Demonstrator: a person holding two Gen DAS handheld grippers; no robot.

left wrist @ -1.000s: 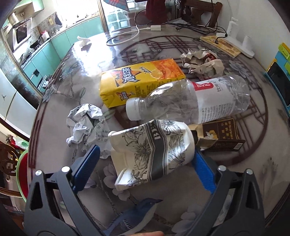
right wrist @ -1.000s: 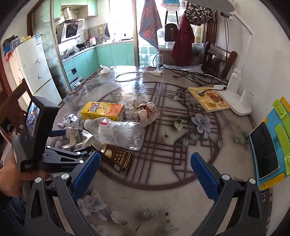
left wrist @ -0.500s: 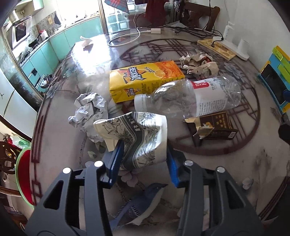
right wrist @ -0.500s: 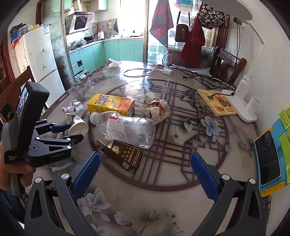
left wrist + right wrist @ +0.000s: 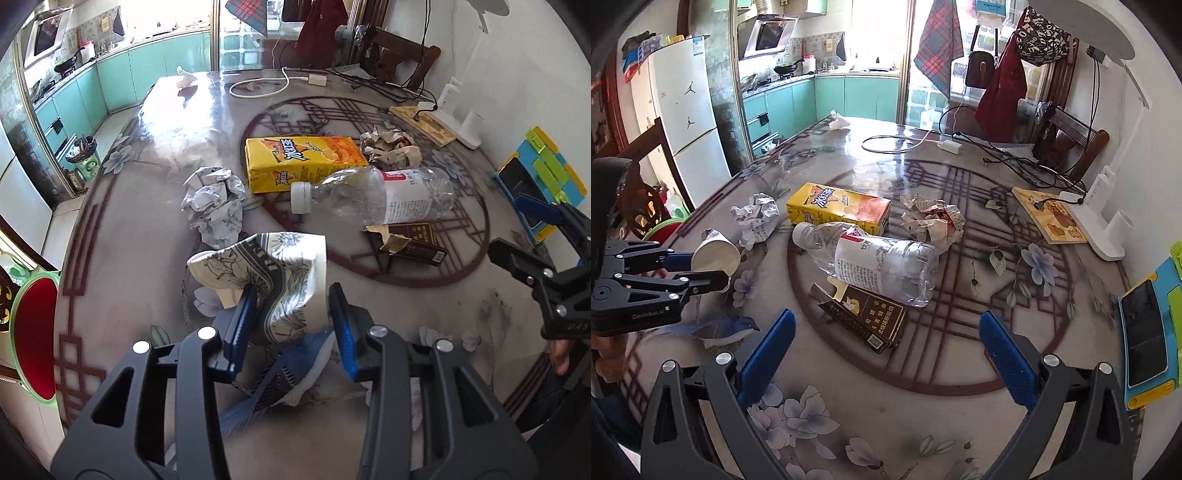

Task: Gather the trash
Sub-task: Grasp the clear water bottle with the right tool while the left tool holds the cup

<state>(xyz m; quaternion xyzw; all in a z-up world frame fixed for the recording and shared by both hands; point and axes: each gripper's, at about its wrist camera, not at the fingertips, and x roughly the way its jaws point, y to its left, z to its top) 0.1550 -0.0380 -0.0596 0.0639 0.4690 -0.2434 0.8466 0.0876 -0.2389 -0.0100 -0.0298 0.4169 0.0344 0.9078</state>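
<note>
My left gripper is shut on a crushed paper cup with a grey flower print and holds it above the table; the cup also shows in the right wrist view. On the table lie a clear plastic bottle, a yellow drink carton, a crumpled white paper ball, a crumpled wrapper and a torn brown cigarette pack. My right gripper is open and empty, just short of the cigarette pack.
A red bin with a green rim stands beside the table's left edge. A white cable, a wooden board, a white lamp base and a colourful phone stand sit at the back and right.
My left gripper closed on the paper cup and lifted it back from the table. My right gripper moved closer to the trash pile, still open.
</note>
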